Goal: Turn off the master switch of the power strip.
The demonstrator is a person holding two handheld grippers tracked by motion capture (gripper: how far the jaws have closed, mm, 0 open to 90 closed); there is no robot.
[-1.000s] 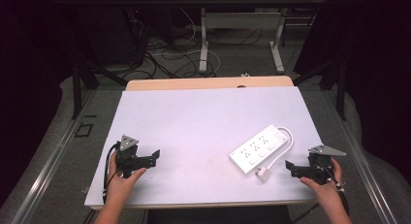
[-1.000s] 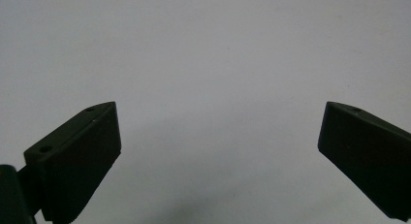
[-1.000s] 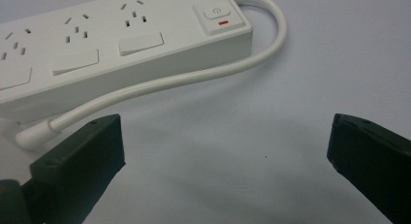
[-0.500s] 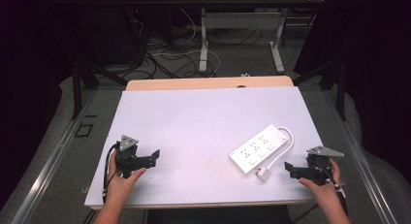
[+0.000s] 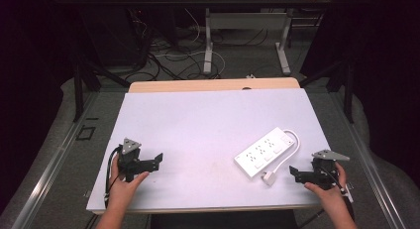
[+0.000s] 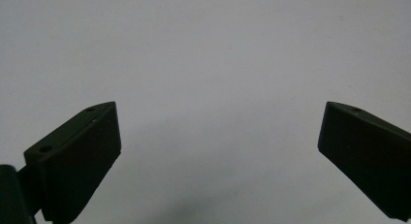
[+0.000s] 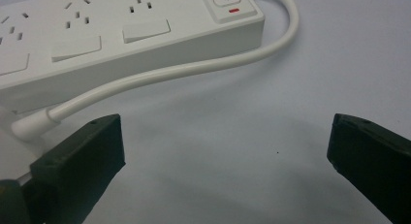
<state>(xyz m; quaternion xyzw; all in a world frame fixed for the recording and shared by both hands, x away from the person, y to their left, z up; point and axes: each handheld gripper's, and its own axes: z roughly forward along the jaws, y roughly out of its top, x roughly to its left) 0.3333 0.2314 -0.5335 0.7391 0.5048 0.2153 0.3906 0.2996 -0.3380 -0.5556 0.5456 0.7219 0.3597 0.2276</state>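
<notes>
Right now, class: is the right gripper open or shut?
Open. The right gripper has its jaws wide apart, bare table between them, beside the power strip.

white power strip [image 5: 263, 152] | flat, diagonal | table's right half | cord looped alongside

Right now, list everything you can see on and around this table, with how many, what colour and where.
power strip: one, white, right part of the table, lying flat
cord: one, white, loops from the strip's far end back to a plug near the right gripper
table: one, pale grey top, wooden far edge
cables: several, dark and white, on the floor beyond
left gripper: black, open, near-left, holding nothing
right gripper: black, open, near-right, holding nothing
</notes>
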